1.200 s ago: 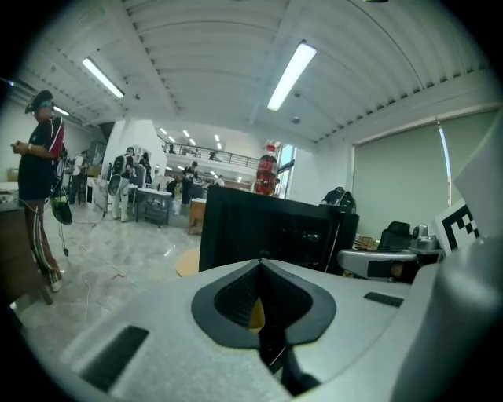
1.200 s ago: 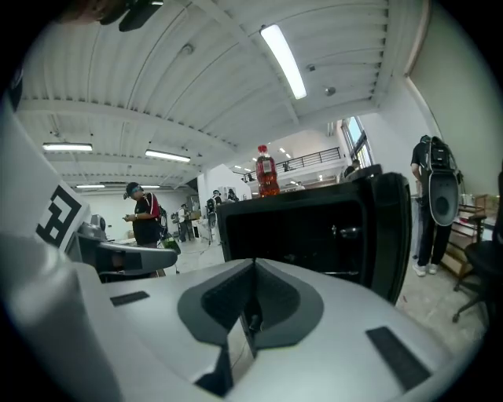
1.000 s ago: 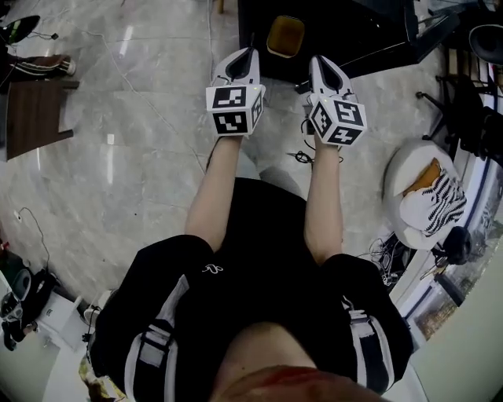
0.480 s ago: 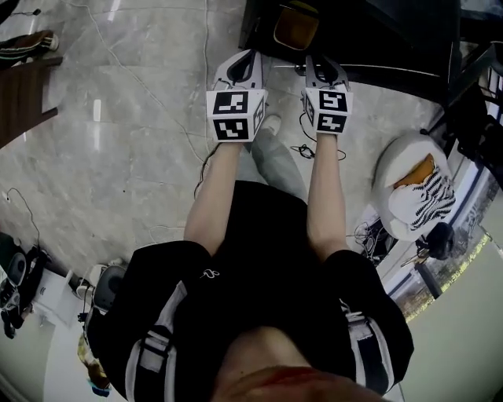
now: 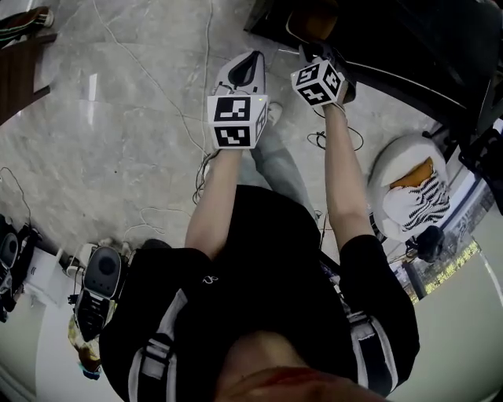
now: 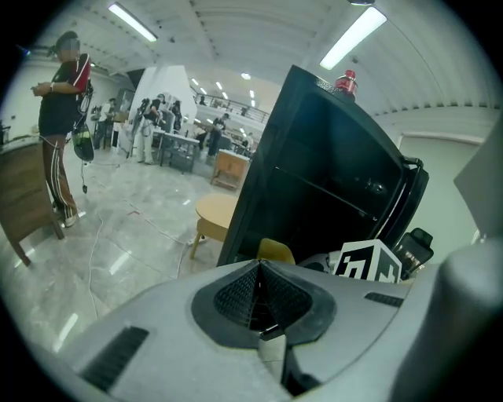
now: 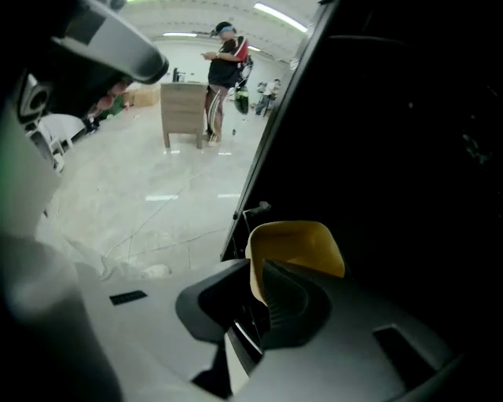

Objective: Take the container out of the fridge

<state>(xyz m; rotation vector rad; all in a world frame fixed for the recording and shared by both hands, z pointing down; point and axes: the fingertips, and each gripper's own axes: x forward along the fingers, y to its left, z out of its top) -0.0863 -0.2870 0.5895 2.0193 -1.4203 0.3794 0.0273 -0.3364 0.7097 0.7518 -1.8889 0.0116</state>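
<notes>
The yellow container (image 7: 302, 242) hangs close to the black fridge (image 6: 330, 173), and my right gripper (image 7: 255, 302) is shut on its near wall. In the head view the container (image 5: 308, 23) is a dim shape at the fridge's (image 5: 409, 39) edge, just beyond the right gripper (image 5: 314, 53). My left gripper (image 6: 258, 271) is shut with nothing in it. It is held level beside the right one, a little farther back (image 5: 250, 59). The container's rim (image 6: 275, 251) peeks over the left jaws. Whether the fridge door stands open is not clear.
A red bottle (image 6: 346, 81) stands on top of the fridge. A round wooden table (image 6: 216, 212) is left of it. Cables (image 5: 157, 78) trail over the marble floor. A white seat with striped cloth (image 5: 416, 196) is at my right, a person (image 7: 224, 55) farther off.
My right gripper has reached forward toward the fridge and rolled, its marker cube now tilted. The left gripper has stayed about where it was. The view has shifted closer to the fridge.
</notes>
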